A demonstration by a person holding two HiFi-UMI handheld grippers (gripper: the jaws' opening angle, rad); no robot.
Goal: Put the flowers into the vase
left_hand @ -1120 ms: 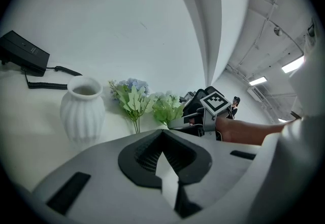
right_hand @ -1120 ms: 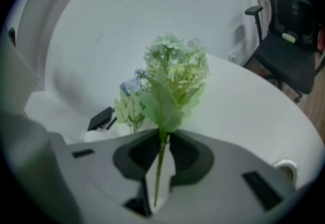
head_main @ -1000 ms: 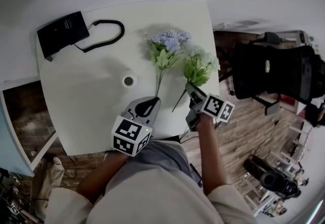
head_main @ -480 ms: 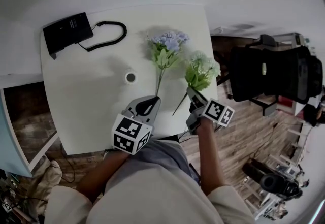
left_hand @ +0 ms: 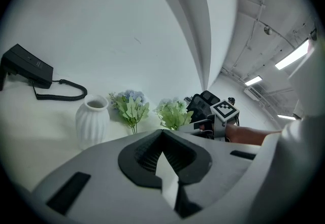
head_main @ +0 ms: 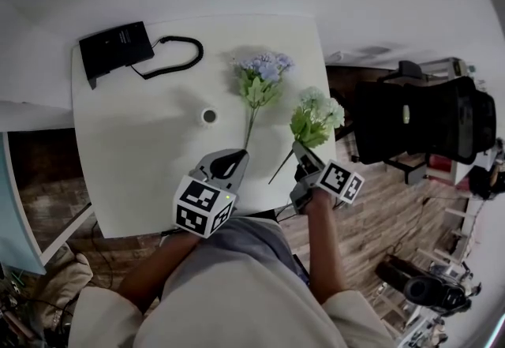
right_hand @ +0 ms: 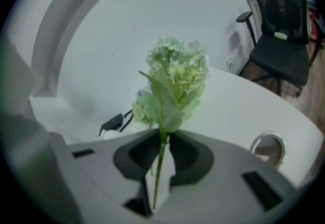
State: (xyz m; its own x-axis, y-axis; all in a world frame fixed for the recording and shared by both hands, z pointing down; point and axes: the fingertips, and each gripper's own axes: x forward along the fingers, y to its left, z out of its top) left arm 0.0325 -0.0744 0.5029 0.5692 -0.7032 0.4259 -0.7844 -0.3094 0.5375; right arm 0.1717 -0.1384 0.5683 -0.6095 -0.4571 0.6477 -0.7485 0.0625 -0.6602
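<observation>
White-green flower [right_hand: 175, 73] pinched by its stem in the right gripper [right_hand: 163, 140], jaws narrow on it. Stem ran along the jaws, head up and away. Vase [head_main: 209, 115] stood upright on the table [head_main: 134, 157], to that gripper's left and farther in, well apart. Stem end would likely need swinging down over the mouth. Left gripper [head_main: 231, 159] was nearer the vase, tips drawn together, no stem seen between. Purple flower [head_main: 262, 74] lay just ahead of it.

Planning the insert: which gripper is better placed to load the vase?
Right, probably. The right gripper grips the green flower by its stem, ready to carry to the vase. The left gripper shows no stem between its jaws.
</observation>
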